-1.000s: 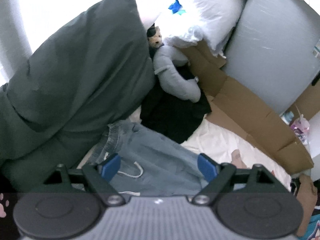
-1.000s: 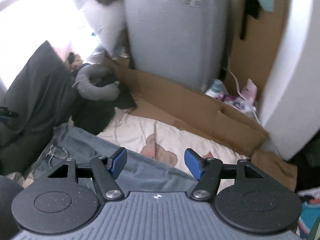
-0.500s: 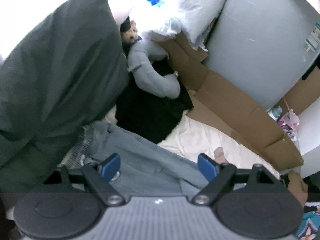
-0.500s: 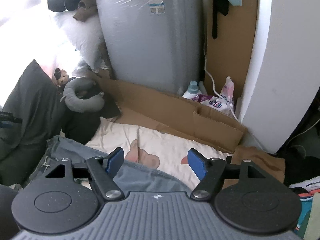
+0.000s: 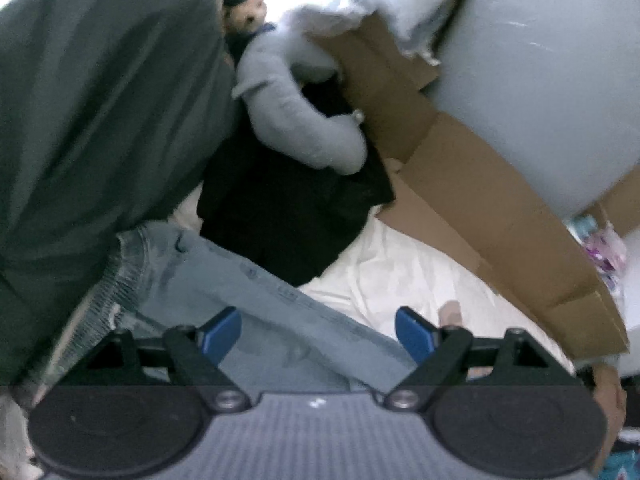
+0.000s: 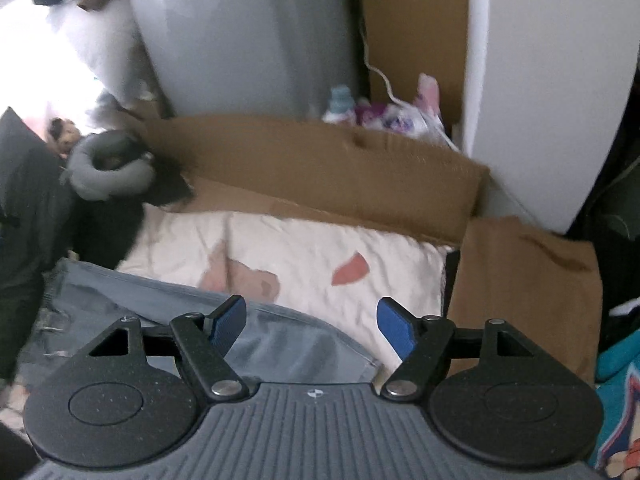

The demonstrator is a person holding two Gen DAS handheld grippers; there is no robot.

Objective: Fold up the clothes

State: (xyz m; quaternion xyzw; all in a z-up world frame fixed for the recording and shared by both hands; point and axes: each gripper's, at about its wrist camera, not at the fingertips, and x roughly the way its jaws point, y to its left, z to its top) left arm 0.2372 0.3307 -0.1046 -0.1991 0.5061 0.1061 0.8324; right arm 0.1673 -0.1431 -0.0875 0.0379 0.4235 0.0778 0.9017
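Note:
Light blue jeans (image 5: 256,292) lie flat on a cream bed sheet (image 5: 400,276), their gathered waistband at the left. In the left wrist view my left gripper (image 5: 318,332) hangs just above the denim, open, nothing between its blue pads. The right wrist view shows the same jeans (image 6: 280,336) running under my right gripper (image 6: 310,322), which is open over the leg's edge and the printed sheet (image 6: 320,248). Neither pair of pads presses on cloth.
A dark green duvet (image 5: 100,100) piles up at the left. A grey neck pillow (image 5: 296,120) rests on a black garment (image 5: 288,216). Flattened cardboard (image 6: 340,168) lines the far side, with a grey wrapped mattress (image 6: 248,32) and a white wall (image 6: 540,80) behind.
Both grippers have dropped closer to the jeans and the bed. The right jaws stand a little wider than a second ago.

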